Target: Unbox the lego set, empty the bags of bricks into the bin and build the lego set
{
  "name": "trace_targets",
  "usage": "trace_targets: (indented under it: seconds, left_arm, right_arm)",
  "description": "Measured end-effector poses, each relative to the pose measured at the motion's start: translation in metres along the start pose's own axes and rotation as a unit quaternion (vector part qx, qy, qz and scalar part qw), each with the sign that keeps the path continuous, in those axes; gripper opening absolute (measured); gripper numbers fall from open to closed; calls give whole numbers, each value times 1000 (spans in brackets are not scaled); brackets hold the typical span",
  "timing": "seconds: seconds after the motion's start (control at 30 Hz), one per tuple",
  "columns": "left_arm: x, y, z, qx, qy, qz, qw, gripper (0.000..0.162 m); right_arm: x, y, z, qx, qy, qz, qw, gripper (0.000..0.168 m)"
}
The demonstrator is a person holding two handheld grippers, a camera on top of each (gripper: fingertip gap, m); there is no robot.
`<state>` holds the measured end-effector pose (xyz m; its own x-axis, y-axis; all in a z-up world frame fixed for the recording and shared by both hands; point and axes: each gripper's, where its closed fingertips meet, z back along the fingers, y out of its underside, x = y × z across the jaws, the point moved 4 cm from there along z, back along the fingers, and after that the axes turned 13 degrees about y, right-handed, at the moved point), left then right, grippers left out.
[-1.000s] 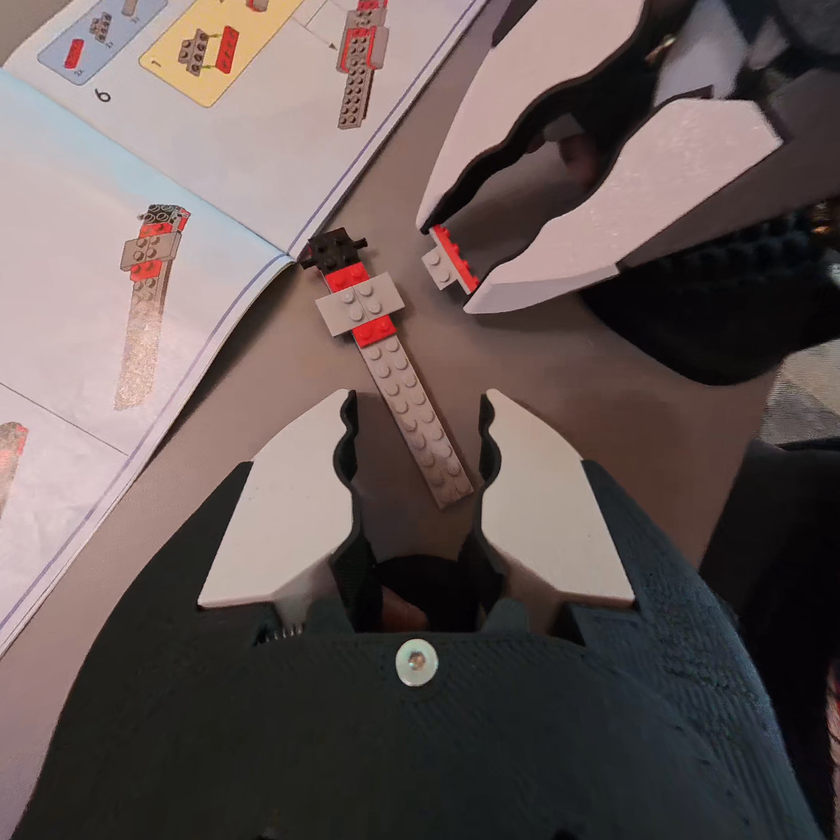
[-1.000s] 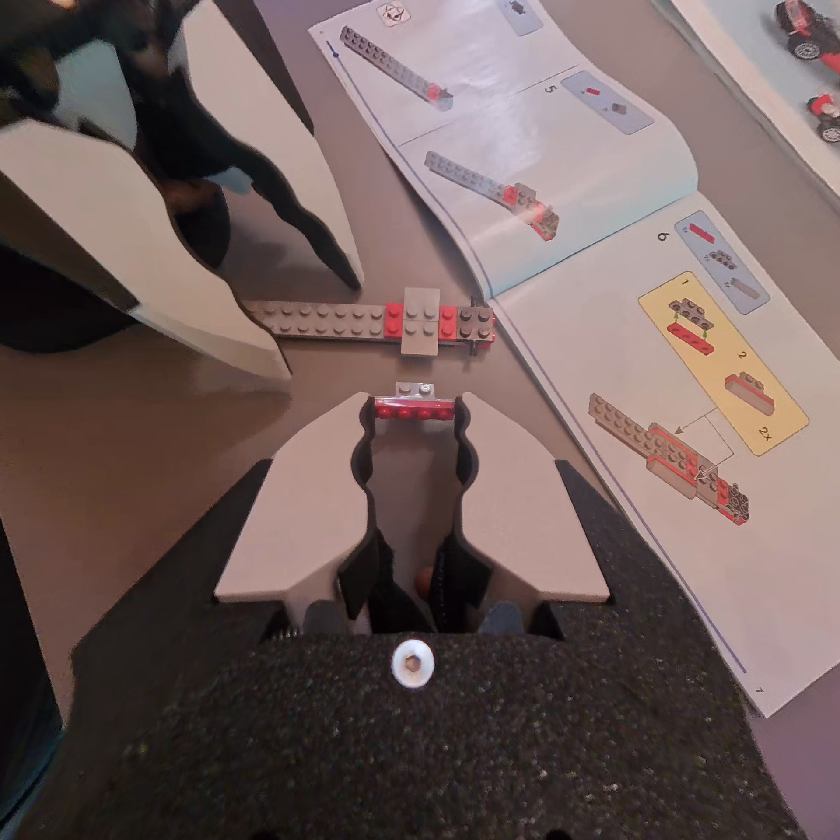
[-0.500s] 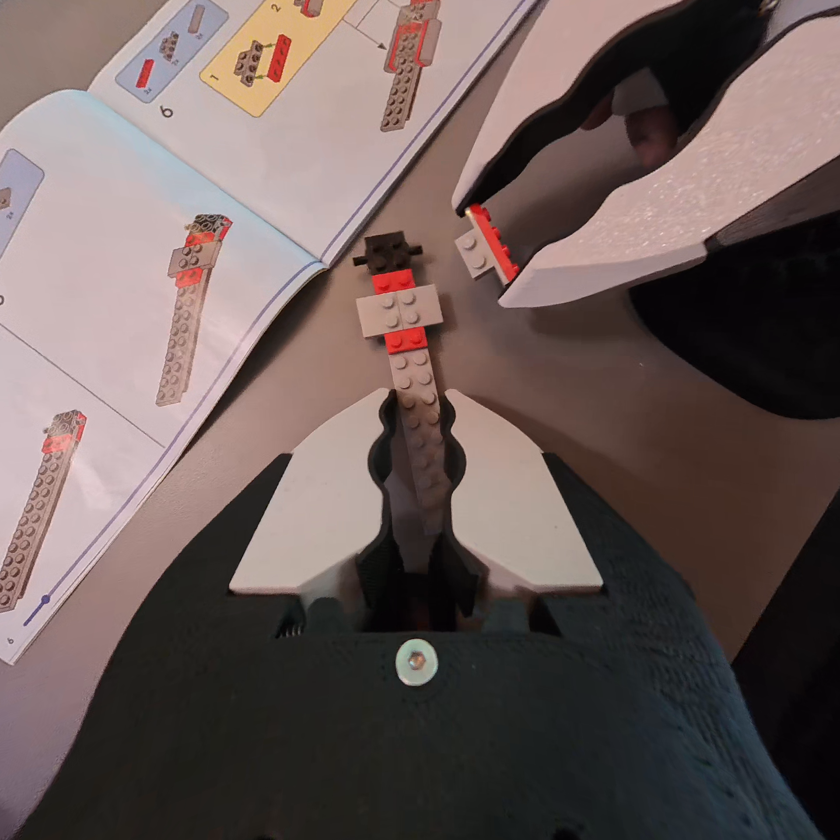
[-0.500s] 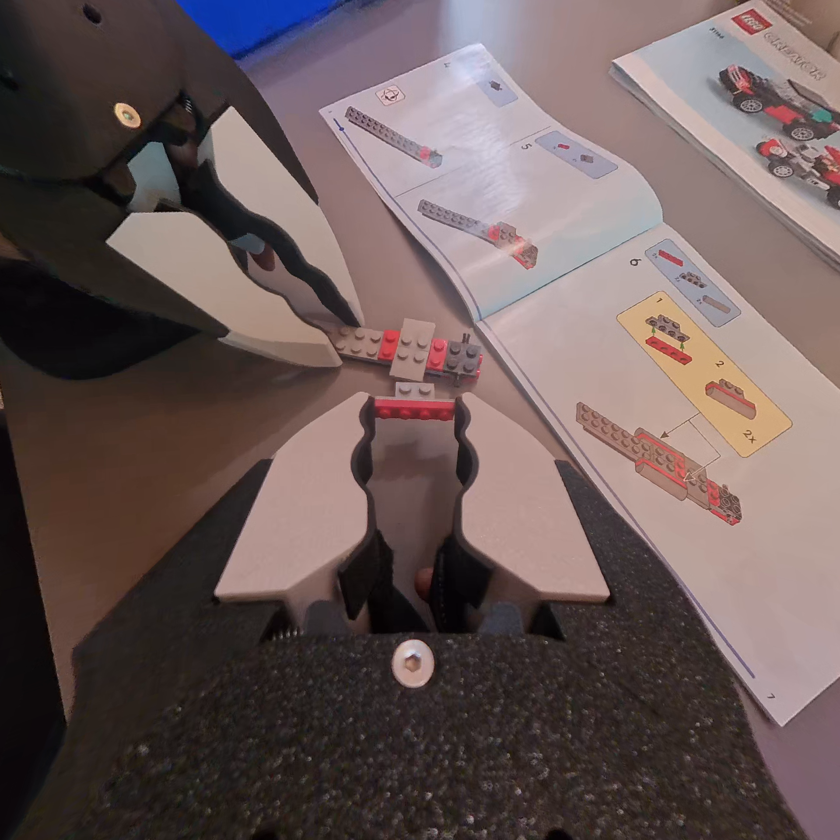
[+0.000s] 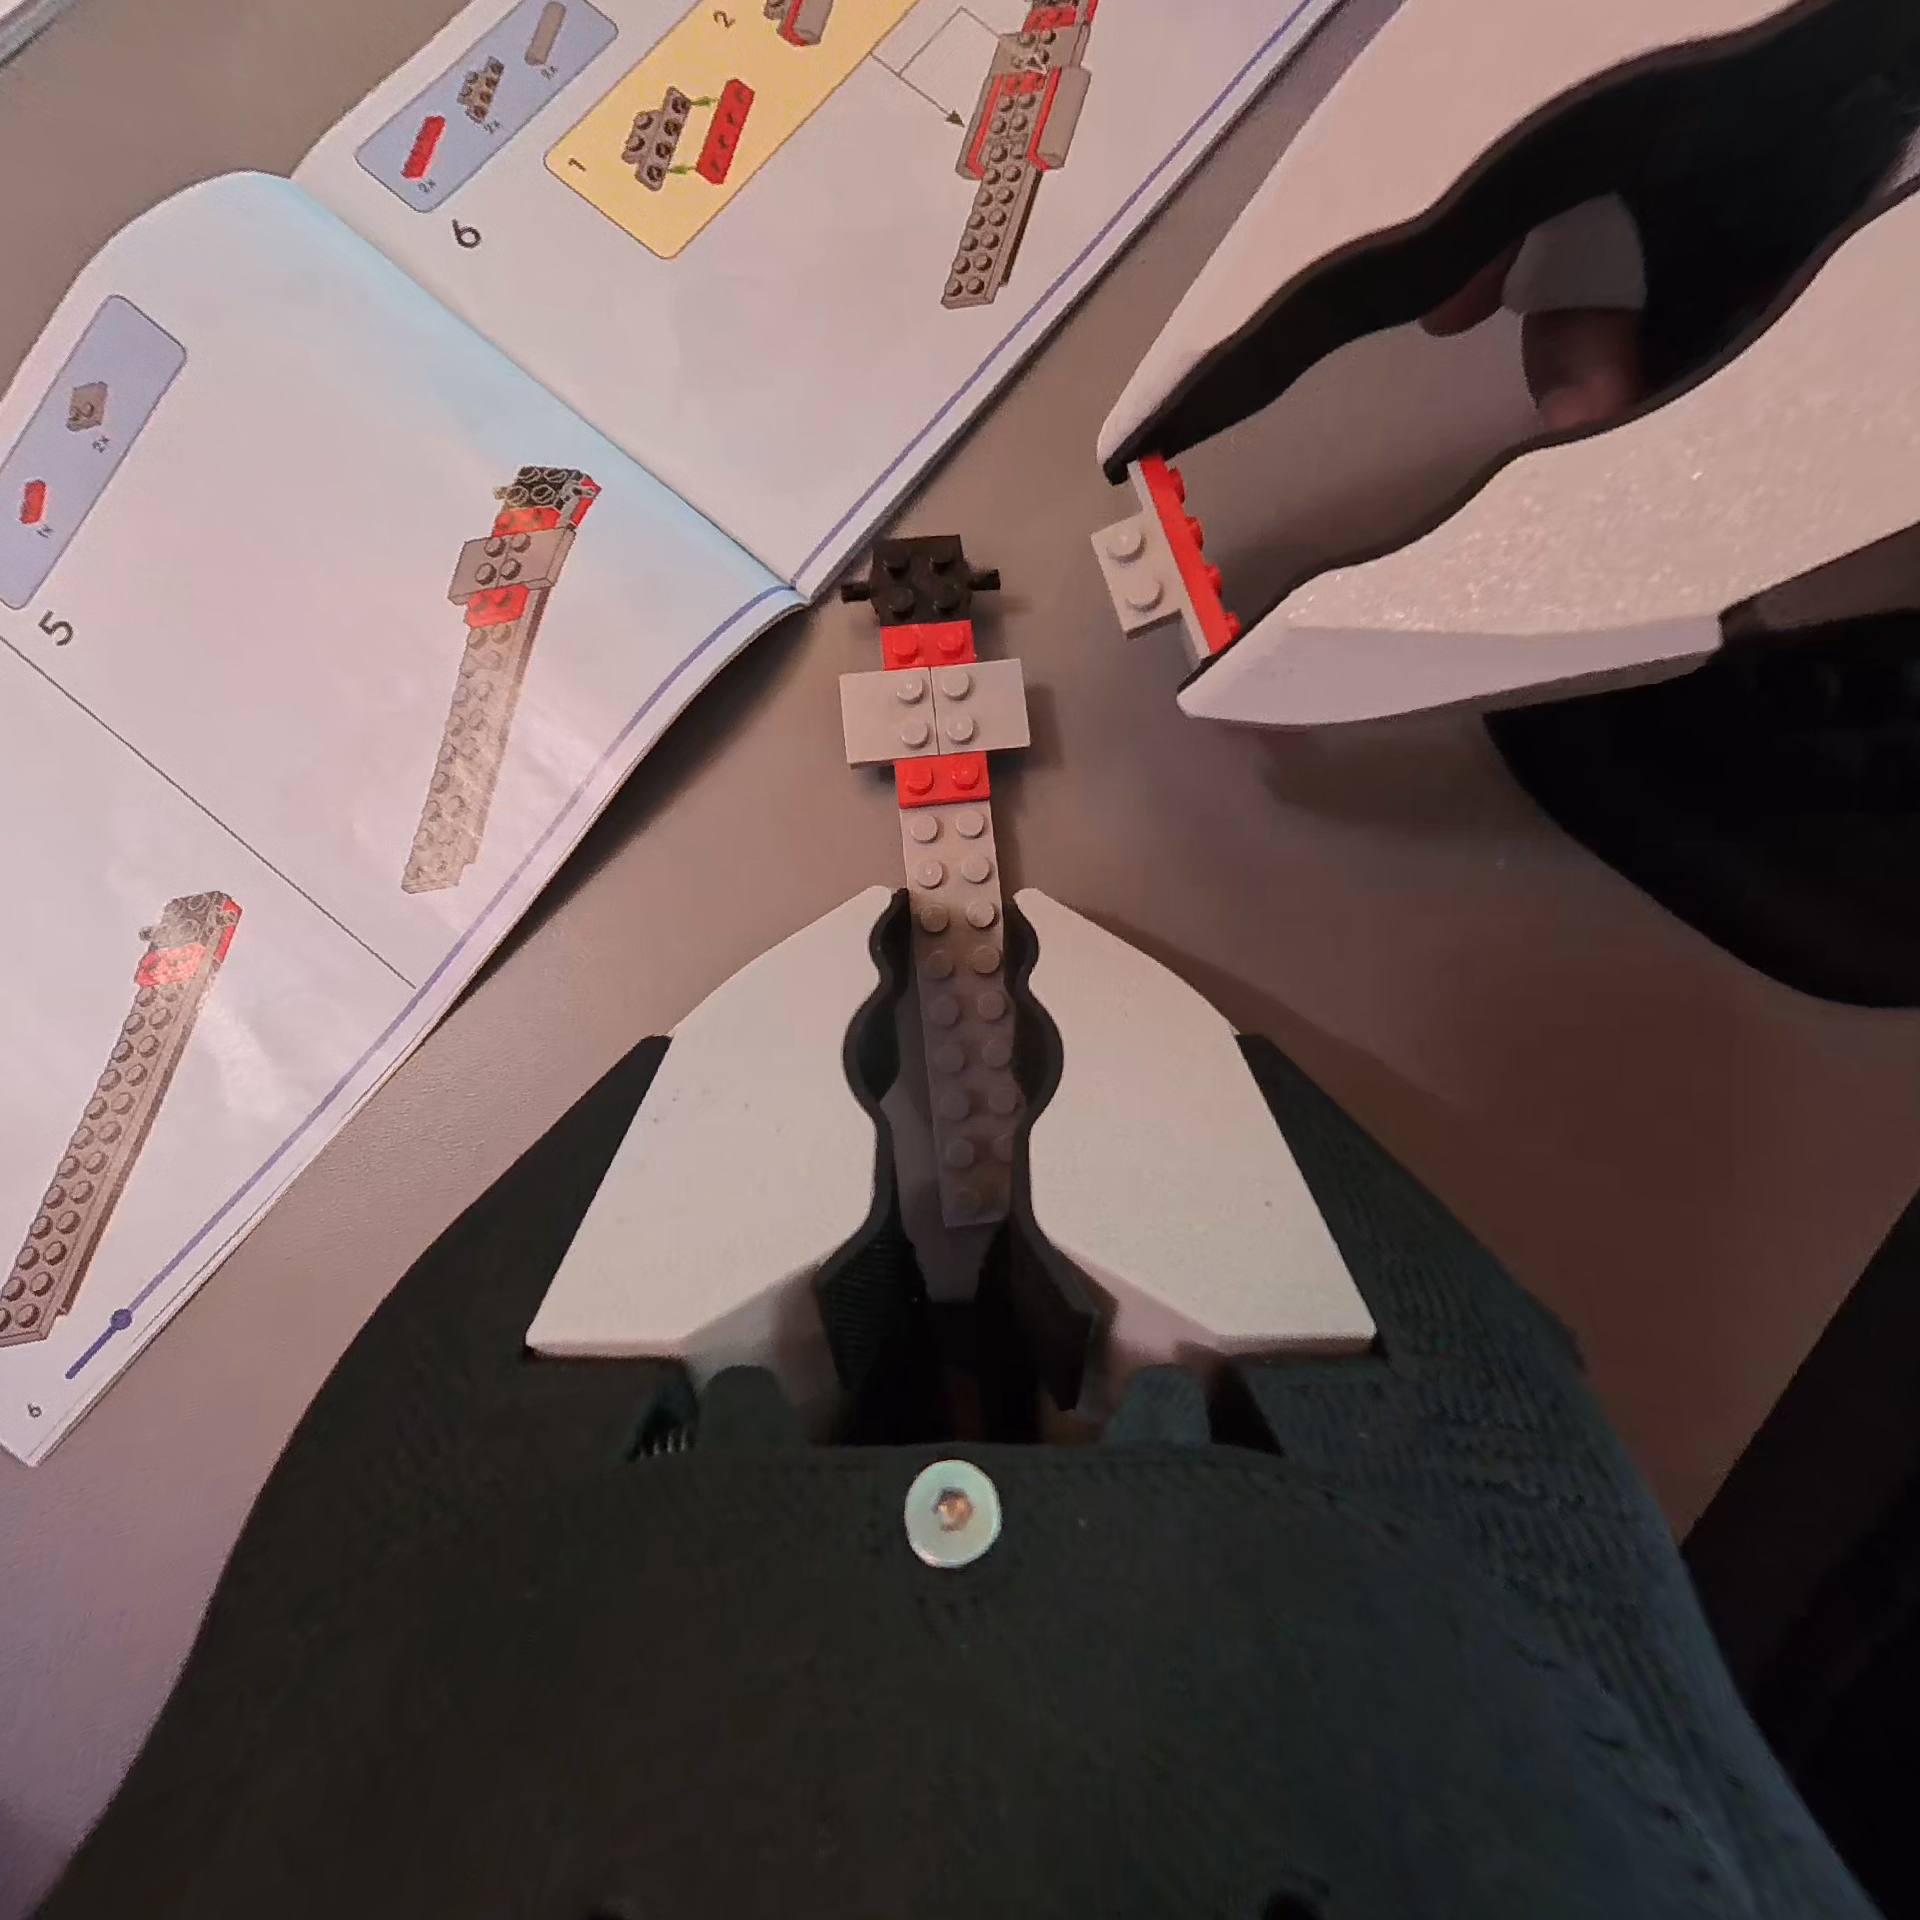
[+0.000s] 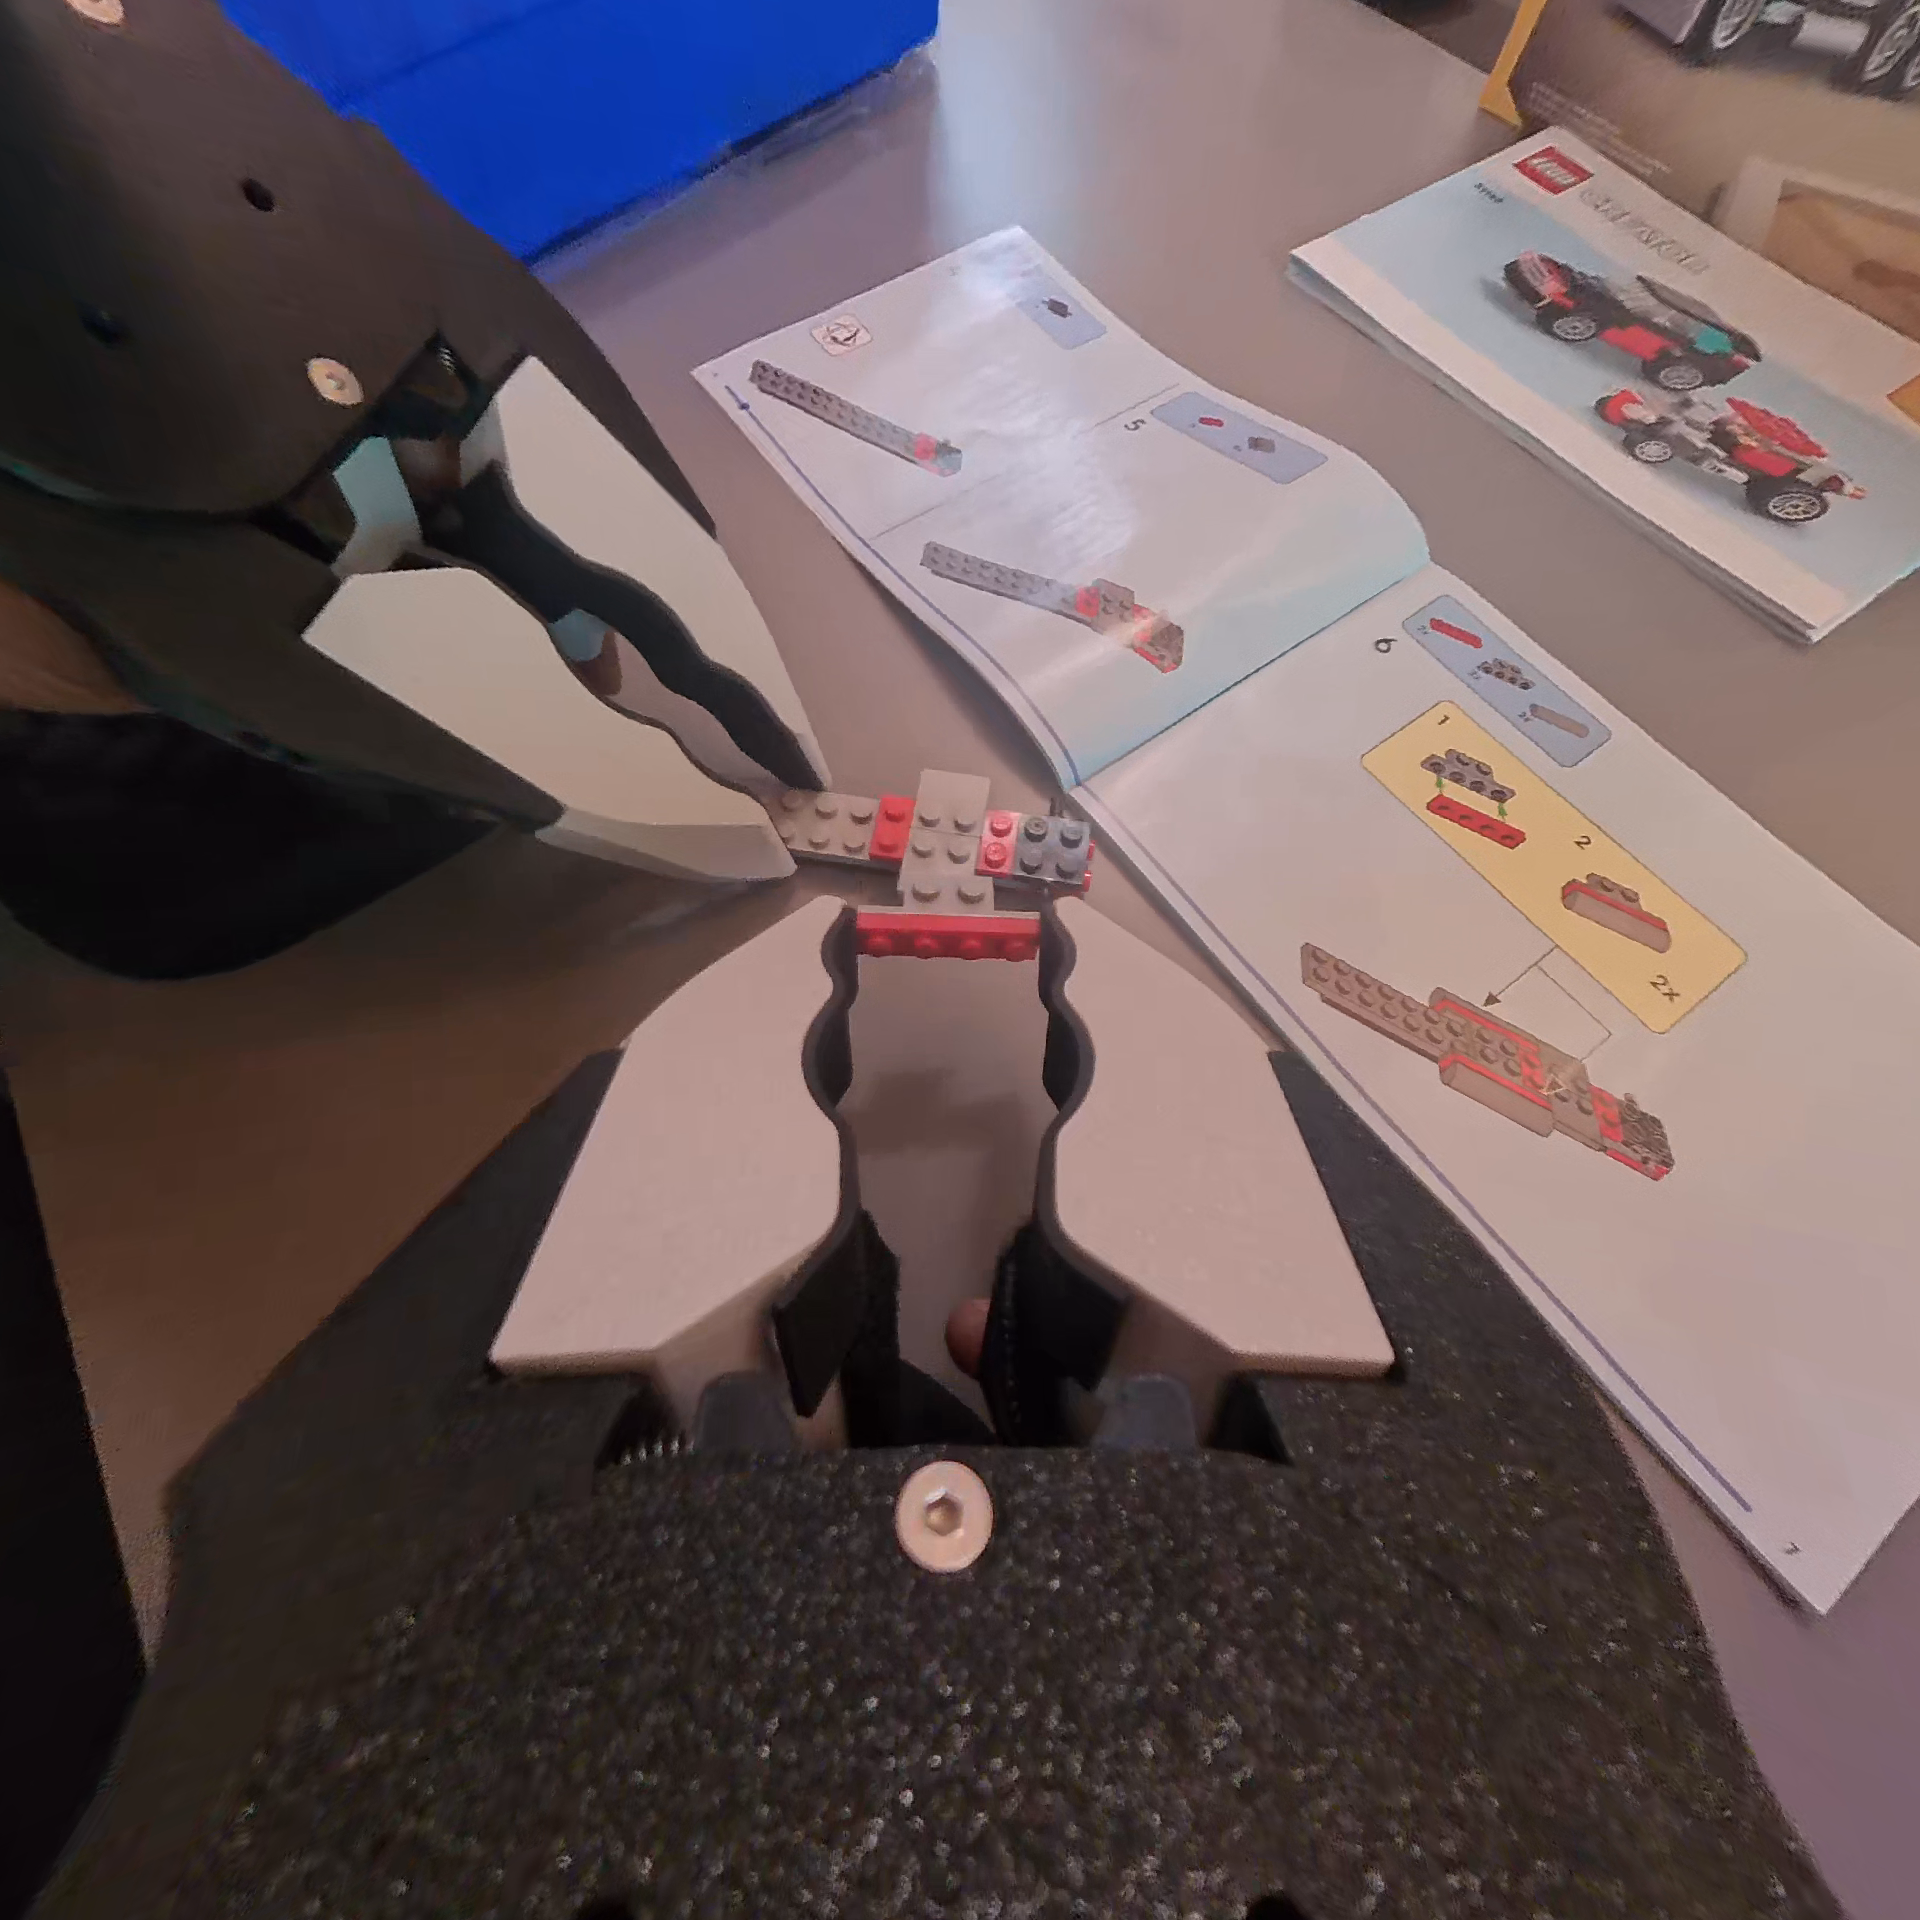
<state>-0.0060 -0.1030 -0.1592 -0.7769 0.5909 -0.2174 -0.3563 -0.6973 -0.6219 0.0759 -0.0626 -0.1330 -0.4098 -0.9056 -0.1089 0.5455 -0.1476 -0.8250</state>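
My left gripper (image 5: 954, 902) is shut on the long grey plate (image 5: 961, 997) of a small build with red bricks, a grey cross piece and a black end (image 5: 925, 577), lying on the grey table. My right gripper (image 6: 948, 920) is shut on a small red-and-grey piece (image 6: 945, 940), held just short of the build's grey cross piece (image 6: 951, 831). In the left wrist view the right gripper (image 5: 1174, 577) holds that piece (image 5: 1158, 566) to the right of the build's black end. In the right wrist view the left gripper (image 6: 795, 831) grips the plate's left part.
An open instruction booklet (image 5: 436, 436) lies left of the build, also in the right wrist view (image 6: 1351, 831). A second closed booklet (image 6: 1621, 384) lies at the far right. A blue bin (image 6: 582, 94) stands at the back. A dark object (image 5: 1766, 810) sits at right. The tips of one gripper are about 6 cm away from the tips of the other.
My left gripper moved forward over the long plate and closed on it. My right gripper carried its red-and-grey piece closer to the build's cross piece.
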Motion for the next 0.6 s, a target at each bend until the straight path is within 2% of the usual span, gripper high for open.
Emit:
trace_targets:
  seconds: [0.3, 0.6]
  left_arm:
    - [-2, -15, 16, -97, 39, 28, 994, 17]
    - [-3, -14, 27, -96, 52, 10, 994, 17]
  right_arm:
    - [-7, -16, 10, -81, 39, -17, 996, 33]
    - [-12, -19, 22, -113, 37, -3, 993, 33]
